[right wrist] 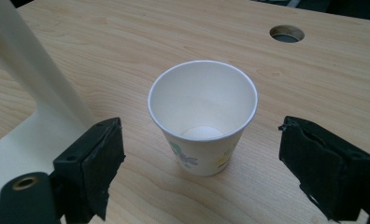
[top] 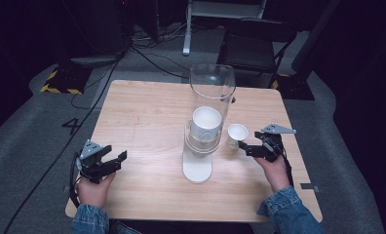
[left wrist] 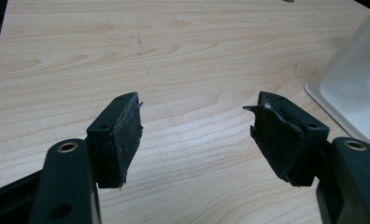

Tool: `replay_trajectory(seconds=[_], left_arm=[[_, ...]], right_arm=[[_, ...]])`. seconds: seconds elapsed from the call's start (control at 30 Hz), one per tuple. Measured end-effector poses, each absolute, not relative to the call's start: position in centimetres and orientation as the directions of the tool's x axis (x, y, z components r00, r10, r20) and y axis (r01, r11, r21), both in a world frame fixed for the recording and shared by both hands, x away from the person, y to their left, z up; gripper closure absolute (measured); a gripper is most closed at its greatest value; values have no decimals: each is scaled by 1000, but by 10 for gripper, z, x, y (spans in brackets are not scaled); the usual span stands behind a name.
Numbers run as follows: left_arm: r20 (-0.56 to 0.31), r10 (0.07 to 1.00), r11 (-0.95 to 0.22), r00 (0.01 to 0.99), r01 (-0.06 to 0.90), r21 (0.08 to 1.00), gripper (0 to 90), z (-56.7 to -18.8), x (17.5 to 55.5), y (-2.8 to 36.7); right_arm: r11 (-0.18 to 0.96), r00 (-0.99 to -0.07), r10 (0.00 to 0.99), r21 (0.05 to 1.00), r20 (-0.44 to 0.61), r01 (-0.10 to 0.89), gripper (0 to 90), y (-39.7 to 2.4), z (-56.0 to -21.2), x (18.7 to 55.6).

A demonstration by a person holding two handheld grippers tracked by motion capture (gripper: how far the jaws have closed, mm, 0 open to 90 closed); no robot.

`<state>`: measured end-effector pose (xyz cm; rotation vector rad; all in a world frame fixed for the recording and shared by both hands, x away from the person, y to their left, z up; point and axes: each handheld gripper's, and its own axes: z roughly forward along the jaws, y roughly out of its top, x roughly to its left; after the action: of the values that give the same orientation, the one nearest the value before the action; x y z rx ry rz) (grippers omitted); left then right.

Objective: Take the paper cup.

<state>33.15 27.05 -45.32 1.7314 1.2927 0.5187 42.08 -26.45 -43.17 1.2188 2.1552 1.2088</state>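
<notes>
A clear tube cup dispenser (top: 211,92) on a white stand (top: 197,168) rises mid-table, with a stack of white paper cups (top: 205,125) inside it. A single white paper cup (top: 237,135) with small flower prints stands upright on the table just right of the stand; in the right gripper view the cup (right wrist: 202,116) sits ahead of the jaws. My right gripper (top: 243,146) is open, close to the cup and not touching it. My left gripper (top: 117,161) hovers open over bare wood near the front left, nothing between its pads (left wrist: 127,135).
The wooden table (top: 147,112) has a round cable hole (right wrist: 286,33) toward its far side. The white stand's base (left wrist: 349,88) lies to the right of the left gripper. A dark chair (top: 254,46) and floor cables (top: 152,53) lie beyond the table.
</notes>
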Motion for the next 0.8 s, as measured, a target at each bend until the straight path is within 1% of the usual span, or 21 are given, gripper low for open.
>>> replay_trajectory(seconds=[0.17, 0.23, 0.27, 0.33, 0.43, 0.5, 0.6, 0.67, 0.8], left_arm=[[-170, 912, -74, 373, 557, 827, 288, -456, 335, 269], [-174, 911, -71, 373, 560, 825, 276, -456, 336, 269], [-178, 905, -79, 387, 563, 823, 253, -456, 337, 269], [-170, 908, -82, 383, 561, 824, 247, -457, 337, 267], [-116, 921, -124, 372, 561, 819, 211, -458, 339, 264], [-101, 932, -124, 348, 568, 813, 204, -459, 341, 264], [-119, 934, -106, 337, 581, 807, 183, -460, 342, 267], [-112, 938, -107, 329, 580, 807, 183, -460, 343, 269], [-98, 947, -105, 305, 587, 803, 184, -462, 343, 275]], right_arm=[[267, -571, 819, 848, 51, 458, 115, -275, -420, 412], [259, -574, 817, 854, 55, 452, 114, -278, -418, 410], [259, -579, 813, 858, 54, 443, 114, -285, -415, 407], [255, -580, 813, 865, 51, 433, 114, -293, -413, 404], [250, -590, 806, 870, 57, 425, 115, -303, -411, 401], [259, -582, 812, 864, 48, 433, 121, -310, -411, 399], [296, -564, 825, 839, 16, 456, 148, -320, -410, 399], [307, -558, 830, 828, 8, 470, 149, -325, -410, 399], [296, -537, 844, 821, 15, 488, 149, -337, -414, 404]])
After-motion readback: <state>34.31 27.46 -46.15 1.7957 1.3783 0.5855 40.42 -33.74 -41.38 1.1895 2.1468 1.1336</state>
